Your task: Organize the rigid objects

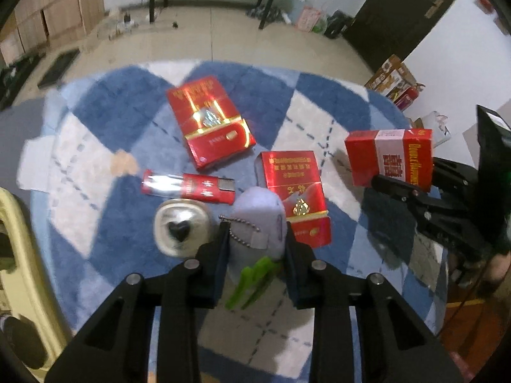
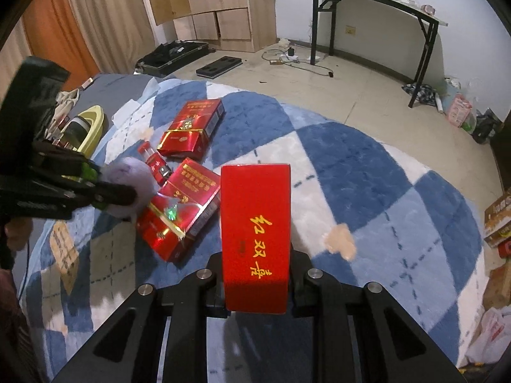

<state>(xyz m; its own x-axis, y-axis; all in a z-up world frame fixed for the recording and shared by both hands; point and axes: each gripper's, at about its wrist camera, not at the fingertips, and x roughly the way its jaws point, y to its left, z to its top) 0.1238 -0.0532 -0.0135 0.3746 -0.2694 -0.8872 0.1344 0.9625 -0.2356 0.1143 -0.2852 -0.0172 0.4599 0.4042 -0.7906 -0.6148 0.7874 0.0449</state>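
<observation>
I have both pairs of jaws clenched on a load. The right gripper [image 2: 257,282] holds a red rectangular cardboard pack with gold lettering [image 2: 255,236] by its lower end, one jaw on each broad side, the pack's long axis running straight out along the fingers. In the left wrist view the same pack [image 1: 391,156] hangs clear of the surface, at the right edge of the work area. The left gripper [image 1: 255,249] is closed on a soft lilac plush toy with a bead chain and green trim [image 1: 260,223], which bulges out ahead of the jaws.

The relation that governs the next move: the remaining packs lie ahead and to the left of the right gripper, between it and the left one. Nearest is a glossy red pack with gold bands [image 2: 180,214], lying flat and askew, just beside the plush toy. Beyond it lies a second glossy red pack [image 2: 191,127], also flat, and between them a narrow red tube-like box with a clear end [image 2: 155,161]. All rest on a blue-and-white checked fleece blanket [image 2: 351,166] (whether a bed or a table lies beneath, I cannot tell).

A pale round case with a black heart on its lid [image 1: 180,228] sits just left of the left jaws. I judge the left gripper and its toy to be the main obstruction to setting the held pack alongside the nearest one.
</observation>
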